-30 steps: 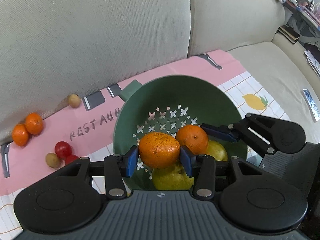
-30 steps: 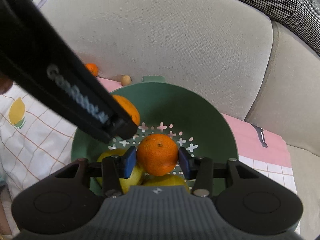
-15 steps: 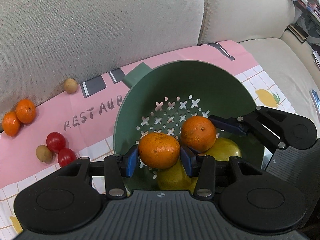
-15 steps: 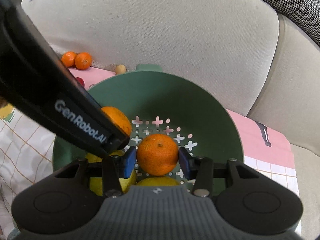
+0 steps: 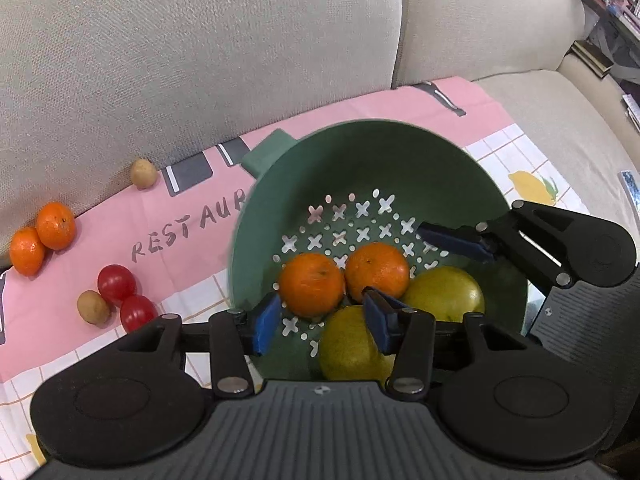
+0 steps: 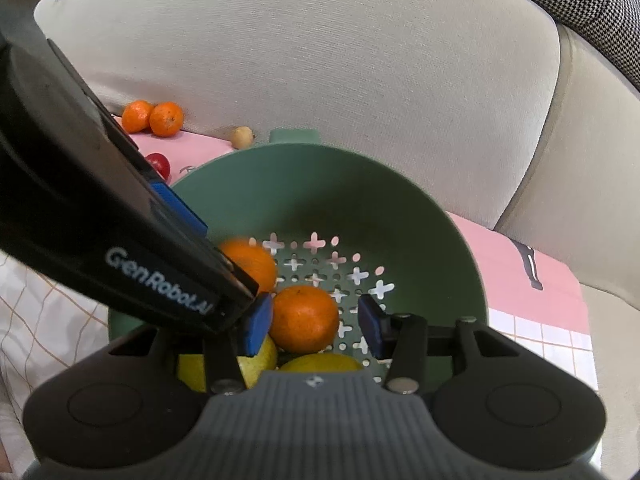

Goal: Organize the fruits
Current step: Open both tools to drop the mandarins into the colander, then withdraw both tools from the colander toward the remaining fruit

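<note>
A green colander [image 5: 360, 152] [image 6: 320, 200] sits on a pink printed cloth on a sofa. Two tangerines lie side by side in it, one on the left [image 5: 311, 284] [image 6: 250, 264] and one on the right [image 5: 377, 271] [image 6: 304, 318], on top of yellow-green fruits [image 5: 444, 294] [image 6: 320, 362]. My left gripper [image 5: 322, 322] is open just above the left tangerine. My right gripper [image 6: 316, 324] is open around the right tangerine, which no longer touches its right pad. In the left wrist view the right gripper's fingers [image 5: 456, 240] reach in from the right.
On the cloth to the left lie two more tangerines [image 5: 44, 236] [image 6: 154, 118], two cherry tomatoes [image 5: 126, 294], and two small brown fruits [image 5: 143, 173] [image 5: 93, 306]. The sofa back rises right behind. Books and clutter stand at the far right [image 5: 600, 40].
Both grippers opened and let their tangerines go into the colander. The fruits now rest on the yellow-green ones, and the left gripper drew back a little.
</note>
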A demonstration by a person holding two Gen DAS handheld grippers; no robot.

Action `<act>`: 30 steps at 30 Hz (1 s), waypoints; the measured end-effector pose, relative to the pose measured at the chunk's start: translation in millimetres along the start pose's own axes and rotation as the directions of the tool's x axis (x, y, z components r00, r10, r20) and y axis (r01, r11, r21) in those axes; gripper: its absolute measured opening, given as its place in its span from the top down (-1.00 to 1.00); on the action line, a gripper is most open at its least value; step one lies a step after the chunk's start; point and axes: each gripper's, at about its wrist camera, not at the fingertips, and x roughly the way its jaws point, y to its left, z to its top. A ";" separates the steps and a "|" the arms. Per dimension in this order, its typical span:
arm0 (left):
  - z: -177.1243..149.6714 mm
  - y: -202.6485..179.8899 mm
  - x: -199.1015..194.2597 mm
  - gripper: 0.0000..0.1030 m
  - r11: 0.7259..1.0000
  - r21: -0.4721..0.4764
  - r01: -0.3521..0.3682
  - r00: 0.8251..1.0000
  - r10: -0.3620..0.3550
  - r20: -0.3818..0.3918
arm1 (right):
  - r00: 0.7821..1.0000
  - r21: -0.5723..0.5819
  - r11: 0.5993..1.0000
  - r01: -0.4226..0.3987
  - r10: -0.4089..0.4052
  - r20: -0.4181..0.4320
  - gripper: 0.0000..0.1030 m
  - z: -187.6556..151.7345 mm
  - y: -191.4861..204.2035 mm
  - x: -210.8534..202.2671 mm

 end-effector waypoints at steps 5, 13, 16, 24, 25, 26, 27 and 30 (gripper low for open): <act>0.8 5.8 -17.1 -0.19 1.000 -0.022 0.002 0.999 -0.001 0.041 | 0.999 0.006 1.000 0.027 -0.027 0.017 -0.42 6.2 -0.8 -7.7; -11.2 16.0 -50.6 -0.24 0.999 -0.029 -0.044 0.993 0.047 0.112 | 0.998 0.030 0.998 0.046 -0.048 0.042 -0.71 14.9 9.2 -19.7; -17.2 21.6 -62.4 -0.27 0.997 -0.029 -0.078 0.988 0.081 0.132 | 0.999 0.054 0.998 0.029 -0.031 0.040 -0.78 18.0 13.2 -27.3; -37.4 44.9 -91.0 -0.27 0.987 -0.083 -0.136 0.973 0.148 0.174 | 0.999 0.097 0.995 -0.009 0.004 0.050 -0.84 27.7 33.9 -42.4; -39.9 49.1 -95.9 -0.27 0.986 -0.096 -0.139 0.971 0.155 0.181 | 0.998 0.103 0.995 -0.016 0.011 0.054 -0.84 29.2 36.8 -43.9; -41.8 53.4 -100.5 -0.27 0.984 -0.107 -0.144 0.968 0.162 0.189 | 0.998 0.109 0.994 -0.023 0.016 0.058 -0.84 30.9 39.4 -45.6; -43.7 57.2 -105.3 -0.27 0.982 -0.116 -0.149 0.965 0.170 0.199 | 0.998 0.113 0.993 -0.030 0.023 0.063 -0.84 32.3 42.8 -47.3; -47.6 68.4 -120.1 -0.27 0.976 -0.138 -0.170 0.953 0.198 0.228 | 0.996 0.117 0.992 -0.052 0.042 0.080 -0.85 37.4 52.3 -51.3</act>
